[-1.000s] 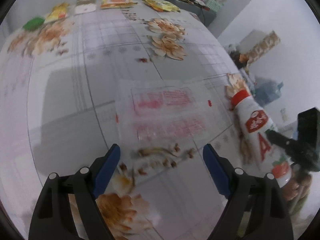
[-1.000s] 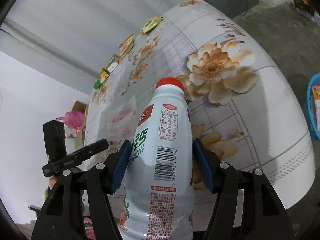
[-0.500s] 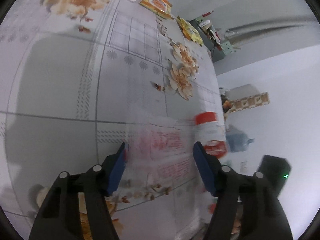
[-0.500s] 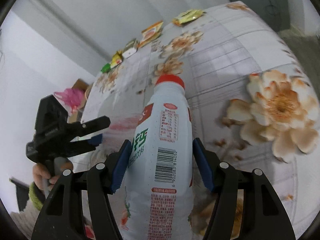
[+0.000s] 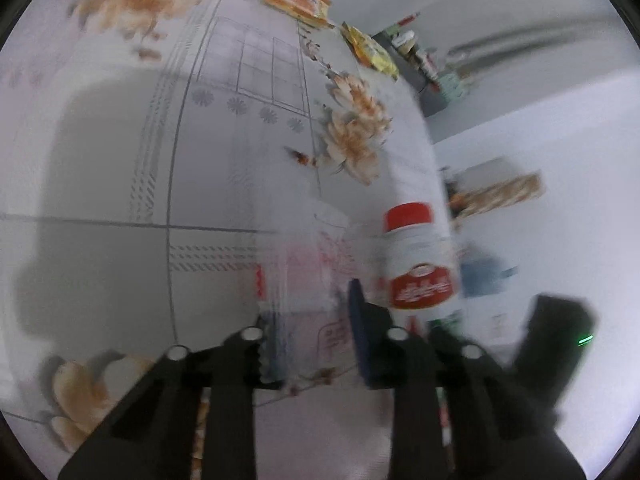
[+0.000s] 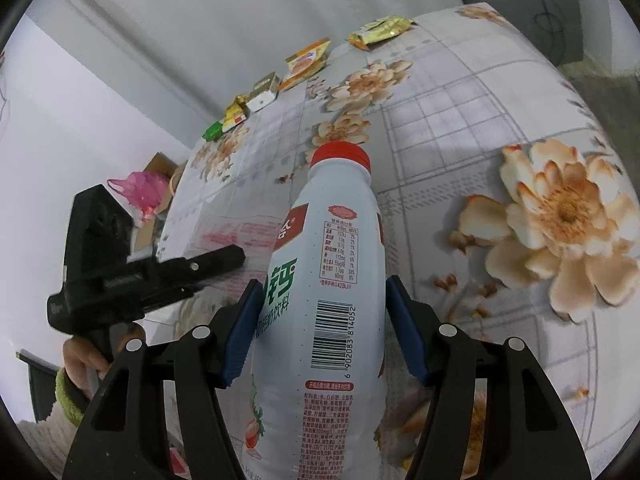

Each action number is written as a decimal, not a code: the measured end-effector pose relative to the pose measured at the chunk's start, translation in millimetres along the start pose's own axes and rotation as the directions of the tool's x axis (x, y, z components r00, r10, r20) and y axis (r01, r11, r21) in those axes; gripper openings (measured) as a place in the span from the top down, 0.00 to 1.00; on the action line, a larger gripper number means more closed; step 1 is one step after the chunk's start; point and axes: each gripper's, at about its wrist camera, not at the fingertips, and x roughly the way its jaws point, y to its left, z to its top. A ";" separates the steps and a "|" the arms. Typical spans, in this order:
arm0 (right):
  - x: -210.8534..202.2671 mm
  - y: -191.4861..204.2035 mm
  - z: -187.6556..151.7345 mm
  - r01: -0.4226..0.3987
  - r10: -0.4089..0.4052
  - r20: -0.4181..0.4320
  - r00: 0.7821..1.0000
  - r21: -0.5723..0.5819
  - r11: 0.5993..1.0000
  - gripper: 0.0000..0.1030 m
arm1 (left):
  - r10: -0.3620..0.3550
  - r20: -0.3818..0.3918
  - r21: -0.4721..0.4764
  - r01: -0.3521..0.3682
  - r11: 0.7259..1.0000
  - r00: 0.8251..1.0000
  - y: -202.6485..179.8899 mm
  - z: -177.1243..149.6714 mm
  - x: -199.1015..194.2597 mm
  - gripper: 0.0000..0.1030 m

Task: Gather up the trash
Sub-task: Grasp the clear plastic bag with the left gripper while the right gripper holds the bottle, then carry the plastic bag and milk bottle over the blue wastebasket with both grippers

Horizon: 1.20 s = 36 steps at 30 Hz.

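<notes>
At twelve o'clock between the right gripper [image 6: 320,328] pads, the clamped bottle [image 6: 328,288] points cap-first over the table [image 6: 460,128], while the left gripper [image 5: 312,332], at nine o'clock, pinches a clear plastic bag [image 5: 304,272].

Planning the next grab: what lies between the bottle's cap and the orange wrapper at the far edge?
In the right wrist view, between the bottle cap and the orange wrapper lies only flower-print tablecloth; no trash.
</notes>
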 end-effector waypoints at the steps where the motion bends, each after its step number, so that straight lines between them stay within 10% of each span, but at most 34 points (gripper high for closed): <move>1: -4.5 -1.6 -2.5 0.010 -0.010 0.004 1.000 0.004 1.000 0.43 | 0.031 0.016 0.039 -0.031 0.999 0.999 -7.0 -2.7 -0.5 0.85; 17: -24.9 -29.9 -12.6 0.077 -0.068 -0.088 0.994 0.102 0.992 0.37 | 0.294 0.244 0.431 -0.375 0.821 0.924 -82.9 -53.9 4.8 0.95; 36: -37.2 -38.5 -18.1 -0.021 0.030 -0.049 0.998 0.179 0.984 0.44 | 0.319 0.334 0.461 -0.449 0.766 0.887 -91.3 -65.0 -4.8 0.95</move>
